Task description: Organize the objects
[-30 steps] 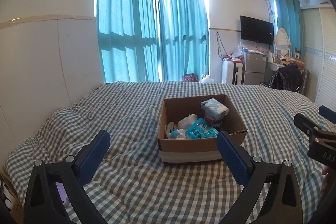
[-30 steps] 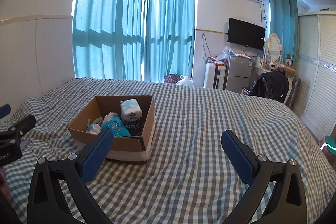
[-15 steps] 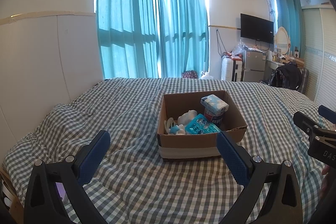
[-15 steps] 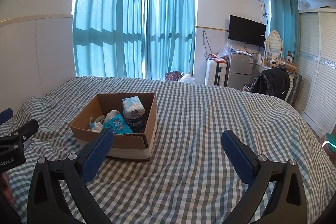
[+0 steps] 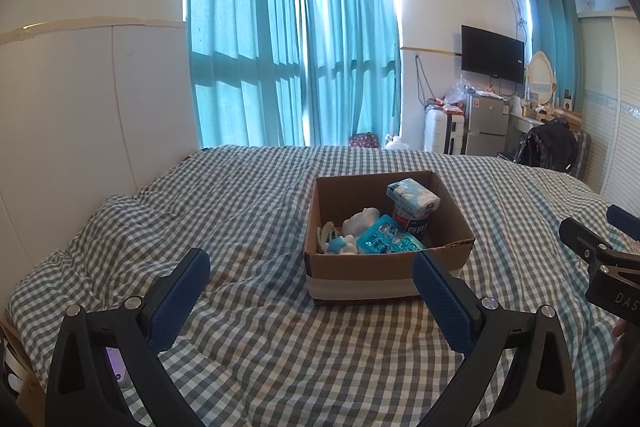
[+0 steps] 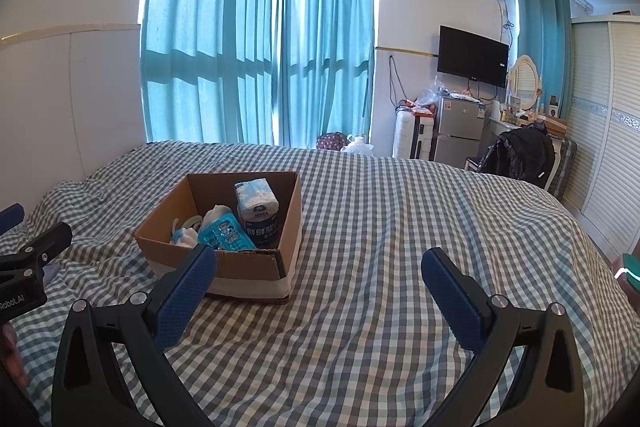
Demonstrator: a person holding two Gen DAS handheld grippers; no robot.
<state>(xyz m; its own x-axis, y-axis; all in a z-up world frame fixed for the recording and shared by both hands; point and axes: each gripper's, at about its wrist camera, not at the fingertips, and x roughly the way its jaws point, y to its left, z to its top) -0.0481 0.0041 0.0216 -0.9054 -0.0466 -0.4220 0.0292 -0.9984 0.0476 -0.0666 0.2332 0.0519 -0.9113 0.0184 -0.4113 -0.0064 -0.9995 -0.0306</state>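
Note:
An open cardboard box point(image 5: 384, 267) point(image 6: 244, 263) stands on the checked bed. Inside it are a blue-white tissue pack point(image 5: 413, 193) point(image 6: 256, 197) on top of a can point(image 5: 410, 225) point(image 6: 264, 227), a teal blister pack point(image 5: 388, 241) point(image 6: 226, 235) and white and blue soft items point(image 5: 352, 231) point(image 6: 188, 233). My left gripper point(image 5: 310, 297) is open and empty, in front of the box. My right gripper point(image 6: 320, 291) is open and empty, to the right of the box and nearer than it.
The checked bedcover point(image 6: 400, 227) spreads all around the box. A white headboard wall point(image 5: 80, 107) is on the left. Teal curtains point(image 5: 296, 47), a fridge point(image 6: 460, 131), a TV point(image 6: 472, 61) and a chair with a dark jacket point(image 6: 520, 155) stand beyond the bed.
Both views have tilted or risen slightly; the box sits a little lower in frame. Both grippers stay open and empty.

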